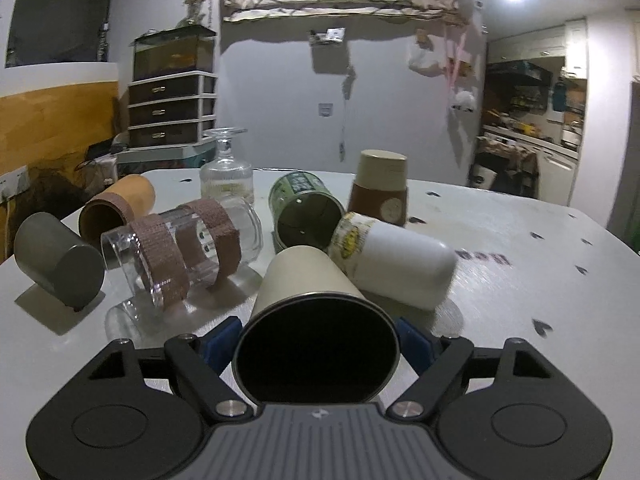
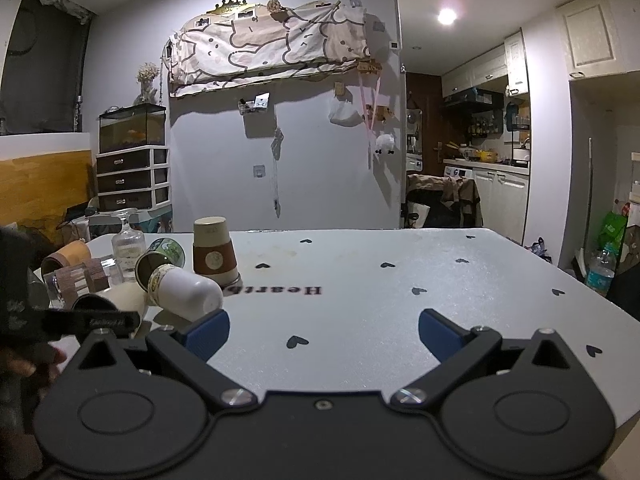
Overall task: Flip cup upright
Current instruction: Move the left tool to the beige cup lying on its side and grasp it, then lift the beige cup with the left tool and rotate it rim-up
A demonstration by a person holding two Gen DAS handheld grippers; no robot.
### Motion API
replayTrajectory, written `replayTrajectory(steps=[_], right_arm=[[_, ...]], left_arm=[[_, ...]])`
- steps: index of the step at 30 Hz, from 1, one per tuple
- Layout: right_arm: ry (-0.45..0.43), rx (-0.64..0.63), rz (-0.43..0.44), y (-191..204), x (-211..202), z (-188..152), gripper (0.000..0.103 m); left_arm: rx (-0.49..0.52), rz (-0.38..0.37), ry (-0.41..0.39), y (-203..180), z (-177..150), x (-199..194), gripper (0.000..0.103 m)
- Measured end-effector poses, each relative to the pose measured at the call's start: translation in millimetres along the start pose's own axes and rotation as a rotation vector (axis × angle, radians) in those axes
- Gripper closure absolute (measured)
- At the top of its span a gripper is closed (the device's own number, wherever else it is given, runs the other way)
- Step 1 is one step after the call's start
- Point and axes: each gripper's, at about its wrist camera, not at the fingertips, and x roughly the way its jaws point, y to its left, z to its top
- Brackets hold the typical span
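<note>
A cream cup with a dark inside (image 1: 308, 280) lies on its side on the white table (image 1: 520, 280), its mouth facing the left wrist camera. My left gripper (image 1: 318, 340) has its blue pads on both sides of the cup's rim, shut on it. The cup also shows in the right wrist view (image 2: 120, 300), at the far left. My right gripper (image 2: 322, 330) is open and empty above the table's middle, well right of the cups.
Several other cups lie on their sides: grey (image 1: 56, 260), brown (image 1: 116, 208), clear with brown bands (image 1: 172, 252), green (image 1: 304, 216), white (image 1: 392, 264). A paper cup (image 1: 380, 188) and a stemmed glass (image 1: 226, 172) stand upside down. Table edge is at right (image 2: 600, 300).
</note>
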Motion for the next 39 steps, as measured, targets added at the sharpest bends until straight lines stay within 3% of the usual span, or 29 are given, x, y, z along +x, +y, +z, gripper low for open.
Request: replayTrajectory(steps=[14,19,31,39], right_arm=[[0.006,0.000,0.010,3,-4,6,0.003],[0.009,0.000,0.013,3,-4,6,0.003],[0.011,-0.001,0.015,3,-5,7,0.003],[0.013,-0.002,0.016,1,-5,8,0.003]], left_arm=[[0.202,-0.236,-0.014,-17,-38,-63,0.020],[0.217,-0.225,-0.036,-25,-45,-67,0.018],[0.180,-0.214,0.022,-23,-60,-63,0.015],[0.198,-0.202,-0.035,-24,-58,-72,0.018]])
